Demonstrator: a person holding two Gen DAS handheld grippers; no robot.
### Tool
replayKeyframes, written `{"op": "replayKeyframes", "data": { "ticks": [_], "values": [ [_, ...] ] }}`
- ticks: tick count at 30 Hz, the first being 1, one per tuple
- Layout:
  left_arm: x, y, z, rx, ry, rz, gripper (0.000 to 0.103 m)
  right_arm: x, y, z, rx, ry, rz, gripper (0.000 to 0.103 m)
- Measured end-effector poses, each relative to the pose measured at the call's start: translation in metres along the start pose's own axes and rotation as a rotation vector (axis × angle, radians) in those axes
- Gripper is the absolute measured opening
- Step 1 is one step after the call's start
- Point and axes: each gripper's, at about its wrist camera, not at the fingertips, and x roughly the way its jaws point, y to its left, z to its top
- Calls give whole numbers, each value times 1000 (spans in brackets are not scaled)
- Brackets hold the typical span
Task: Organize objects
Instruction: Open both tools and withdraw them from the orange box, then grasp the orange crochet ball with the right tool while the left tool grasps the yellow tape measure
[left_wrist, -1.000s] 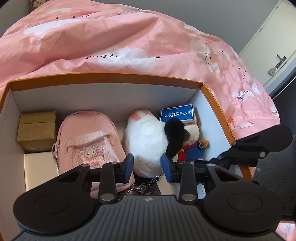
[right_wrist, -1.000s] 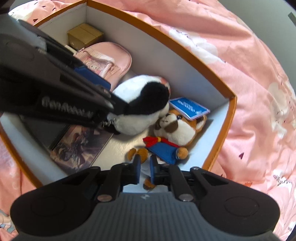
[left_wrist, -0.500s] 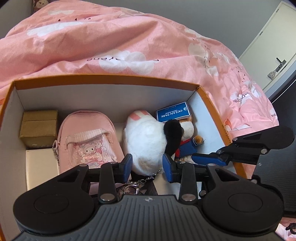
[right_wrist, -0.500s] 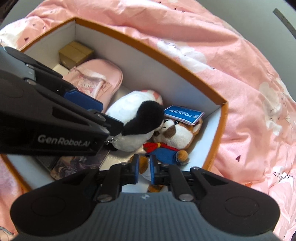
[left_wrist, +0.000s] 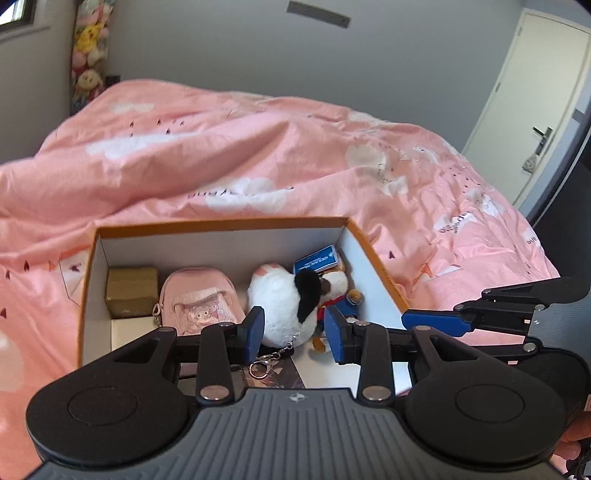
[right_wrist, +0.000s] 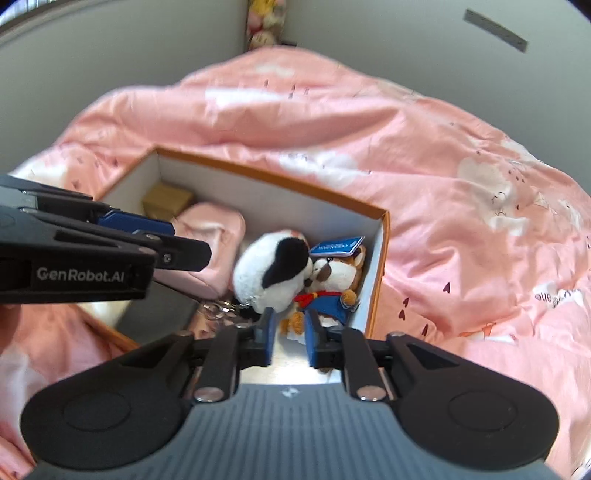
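Hovering over box (left_wrist: 376, 254) | left gripper (left_wrist: 291, 334) fingers apart, empty | right gripper (right_wrist: 289, 338) fingers apart, empty

A box (left_wrist: 376, 258) sits on a bed cover (left_wrist: 258, 155), ahead of the left gripper (left_wrist: 291, 334). Inside, left to right: a small carton (left_wrist: 131, 291), a backpack (left_wrist: 199, 299), a penguin toy (left_wrist: 284, 302) between the jaws, and a fox toy (left_wrist: 340, 291) with a card (left_wrist: 316, 260) on its head.

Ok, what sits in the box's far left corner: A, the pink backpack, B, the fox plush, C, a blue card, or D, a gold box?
D: the gold box fills that corner of the box, with the pink backpack just right of it.
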Motion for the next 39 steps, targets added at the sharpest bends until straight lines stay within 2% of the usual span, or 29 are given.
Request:
{"op": "replayKeyframes", "data": {
  "ticks": [3,5,9,13,18,23,29,34,39],
  "values": [
    [-16,-9,-8,43,-6,-23,46,-23,-1,-11,72,-52,17,23],
    [-23,-14,-16,67,2,-45,48,-33,2,-23,108,-86,26,29],
    [-31,-23,-37,99,17,-79,48,-54,7,-52,181,-117,0,31],
    [-29,-29,-61,138,82,-125,49,-52,5,-81,291,-70,12,31],
    [-11,-28,-83,107,208,-186,49,-36,7,-114,363,24,-71,31],
    [8,-22,-101,65,291,-212,48,-21,6,-139,439,100,-36,30],
    [25,-10,-117,26,341,-197,47,-8,7,-154,450,152,-39,30],
    [36,4,-124,-55,384,-232,47,-1,4,-158,465,177,-31,28],
    [45,2,-125,-60,390,-236,47,2,2,-160,474,183,-17,24]
  ]
}}
